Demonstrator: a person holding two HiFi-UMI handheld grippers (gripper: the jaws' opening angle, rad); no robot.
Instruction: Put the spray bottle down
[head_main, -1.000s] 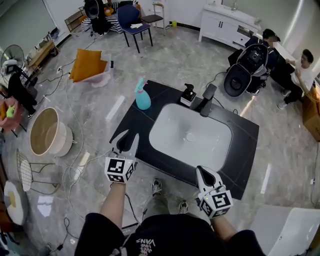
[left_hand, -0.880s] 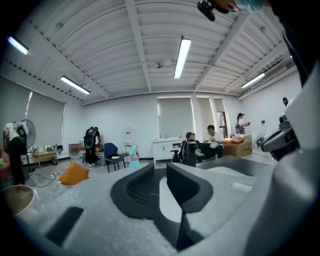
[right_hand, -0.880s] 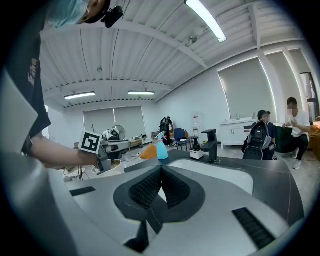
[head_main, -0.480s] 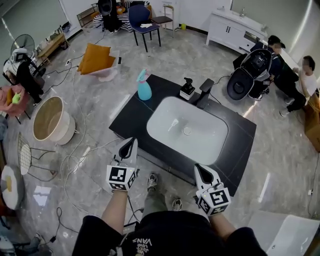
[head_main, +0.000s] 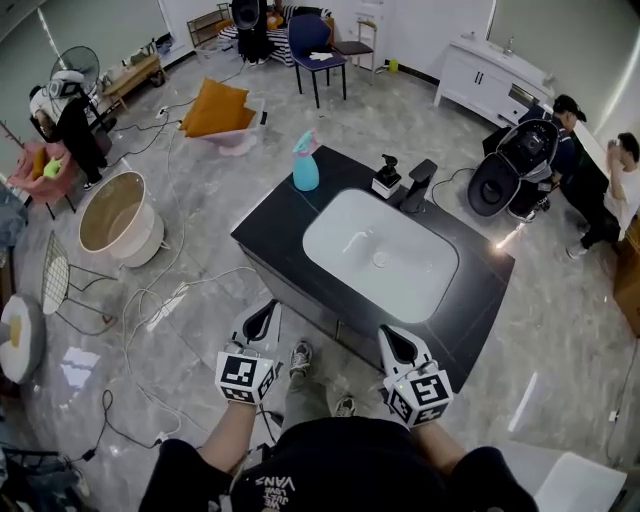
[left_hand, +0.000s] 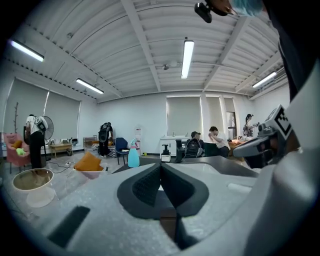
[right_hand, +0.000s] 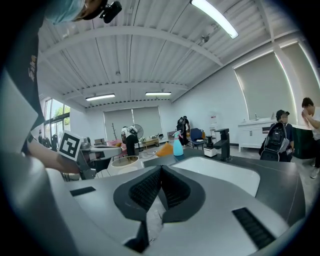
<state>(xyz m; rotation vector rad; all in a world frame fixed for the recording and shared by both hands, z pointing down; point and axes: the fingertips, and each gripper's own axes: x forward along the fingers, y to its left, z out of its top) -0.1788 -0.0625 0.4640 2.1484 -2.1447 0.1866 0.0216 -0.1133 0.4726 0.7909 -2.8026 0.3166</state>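
Note:
The light-blue spray bottle (head_main: 306, 165) with a pink trigger stands upright on the far left corner of the black counter (head_main: 270, 230), with nothing holding it. It shows small and distant in the left gripper view (left_hand: 133, 156) and in the right gripper view (right_hand: 177, 146). My left gripper (head_main: 262, 318) hangs over the floor short of the counter's near edge, its jaws shut and empty (left_hand: 160, 167). My right gripper (head_main: 390, 340) is level with it at the counter's near edge. Its pads meet with nothing between them (right_hand: 160, 172).
A white sink basin (head_main: 380, 255) fills the counter's middle, with a black faucet (head_main: 418, 185) and a soap dispenser (head_main: 386, 177) behind it. A round tub (head_main: 120, 218), cables (head_main: 165, 300) and an orange cushion (head_main: 218, 108) lie on the floor at left. Seated people (head_main: 615, 185) and a stroller (head_main: 520, 165) are at far right.
Both grippers have drawn back from the counter towards the person, the left one farther. The left jaws have closed. The bottle stays where it stood.

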